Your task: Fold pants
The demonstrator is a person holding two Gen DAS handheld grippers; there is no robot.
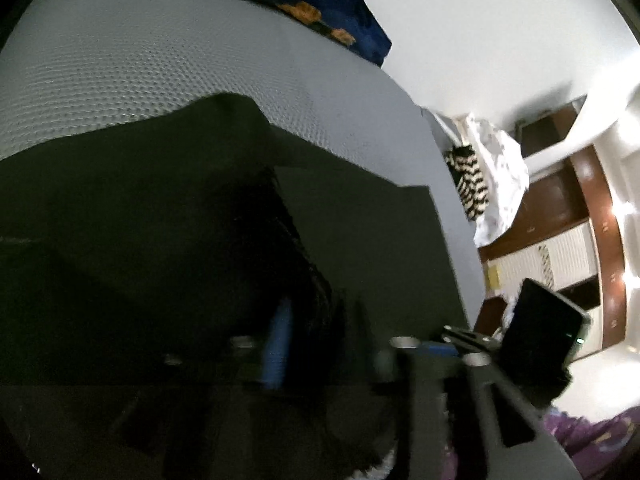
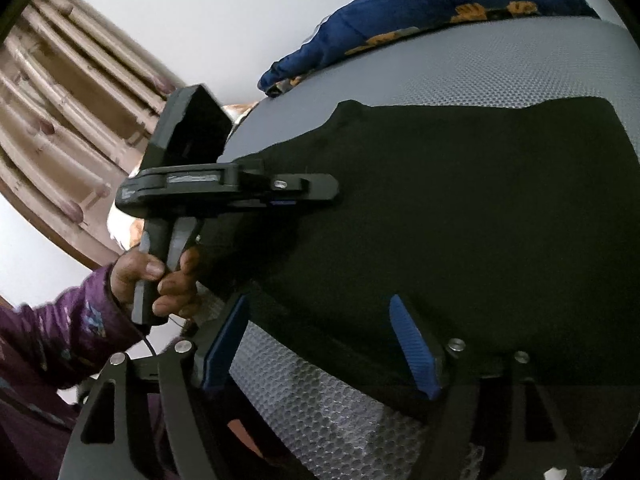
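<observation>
Blue pads on my right fingers [image 2: 320, 344] stand wide apart over the dark pants [image 2: 460, 220]. Left fingers [image 2: 320, 192] lie flat on them, gap hidden.

The pants [image 2: 460, 208] were matt dark cloth, soft and without sheen. Under them lay a grey mat [image 2: 500, 64] with a dimpled, honeycomb-like surface, slightly shiny on its bumps. At the far edge sat a blue pillow [image 2: 400, 12] of plush cloth with orange print. The right claw [image 2: 320, 344] was matt black plastic with ribbed blue pads [image 2: 414, 346] and bright metal bolts [image 2: 456, 345]. The left claw [image 2: 316, 190] looked like the same matt black plastic.
</observation>
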